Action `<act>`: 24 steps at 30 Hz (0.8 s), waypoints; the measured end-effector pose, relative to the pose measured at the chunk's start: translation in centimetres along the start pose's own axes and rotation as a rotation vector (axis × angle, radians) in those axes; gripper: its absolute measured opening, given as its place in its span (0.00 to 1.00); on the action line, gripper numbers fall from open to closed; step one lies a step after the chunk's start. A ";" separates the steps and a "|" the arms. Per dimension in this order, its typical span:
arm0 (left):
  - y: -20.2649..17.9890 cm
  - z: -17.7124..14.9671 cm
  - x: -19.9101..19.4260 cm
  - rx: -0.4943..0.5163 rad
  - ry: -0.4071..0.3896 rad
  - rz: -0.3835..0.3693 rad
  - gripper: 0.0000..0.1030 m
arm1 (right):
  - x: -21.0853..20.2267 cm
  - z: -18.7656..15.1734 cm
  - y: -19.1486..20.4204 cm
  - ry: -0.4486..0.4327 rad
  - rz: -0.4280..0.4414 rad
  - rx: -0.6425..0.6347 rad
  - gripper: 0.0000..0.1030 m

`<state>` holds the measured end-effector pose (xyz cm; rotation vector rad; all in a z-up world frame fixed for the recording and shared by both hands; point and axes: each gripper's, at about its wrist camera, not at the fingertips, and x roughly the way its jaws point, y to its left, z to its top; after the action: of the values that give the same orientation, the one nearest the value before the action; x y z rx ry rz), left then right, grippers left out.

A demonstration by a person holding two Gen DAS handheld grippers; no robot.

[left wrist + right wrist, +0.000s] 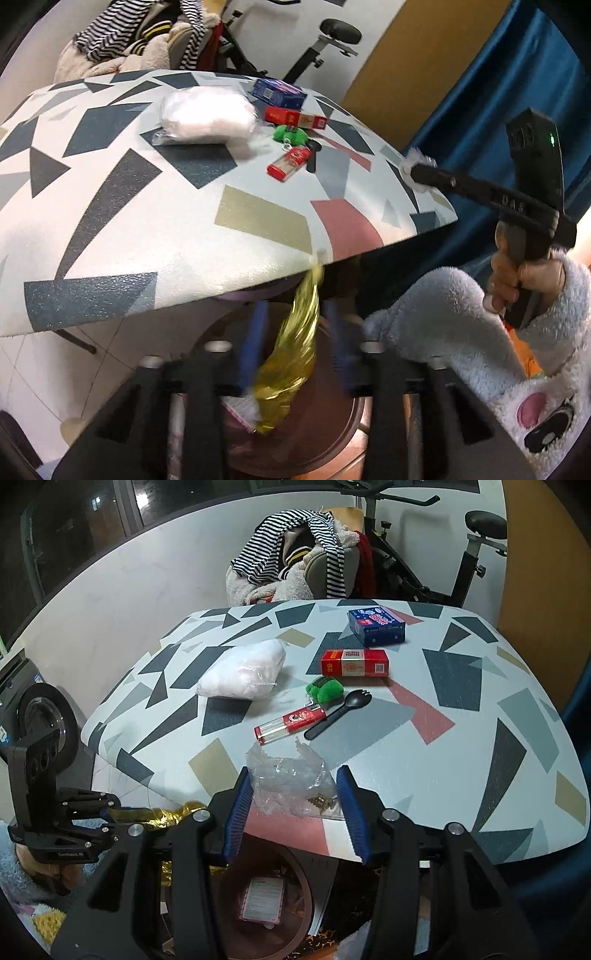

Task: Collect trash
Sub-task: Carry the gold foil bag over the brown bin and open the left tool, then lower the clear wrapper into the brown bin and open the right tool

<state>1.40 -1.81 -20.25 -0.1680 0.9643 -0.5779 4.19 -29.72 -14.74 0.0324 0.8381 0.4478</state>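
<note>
L gripper (291,354) hangs over the brown bin (332,424) just below the table's (110,229) near edge, jaws apart, gold foil wrapper (291,347) blurred between the blue pads and, I'd say, dropping in, so the step looks like release into the bin. One pink-edged packet (261,904) lies in the bin already. R gripper (295,808) sits at the near edge above the bin, pads either side of a crumpled clear plastic wrapper (288,782); jaws stand open, not pressing yet. Next calls for closing on that plastic w/o snagging it, then carrying it back over the bin. Count on the table beyond the bin: 1 white bag (243,672), 1 blue box (376,624), 1 red box (355,662), 1 green toy (325,689), 1 black spork (334,716), 1 red-capped tube (290,722).
</note>
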 end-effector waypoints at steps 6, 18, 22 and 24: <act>0.0 0.7 -1.8 -0.040 -0.081 0.048 0.85 | 0.5 -0.5 0.2 0.012 0.005 -0.001 0.47; -0.3 1.2 -6.1 -0.056 -0.218 0.293 0.94 | 3.4 -4.0 2.8 0.089 0.056 -0.058 0.47; 0.1 0.6 -6.6 -0.065 -0.228 0.309 0.94 | 5.2 -6.2 3.8 0.130 0.106 -0.093 0.47; 0.2 0.2 -6.7 -0.080 -0.232 0.309 0.94 | 5.8 -7.0 4.2 0.149 0.112 -0.101 0.47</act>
<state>-1.26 1.94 -15.34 -0.1501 0.7684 -0.2299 0.93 -24.63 -22.67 -0.0485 0.9625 0.6027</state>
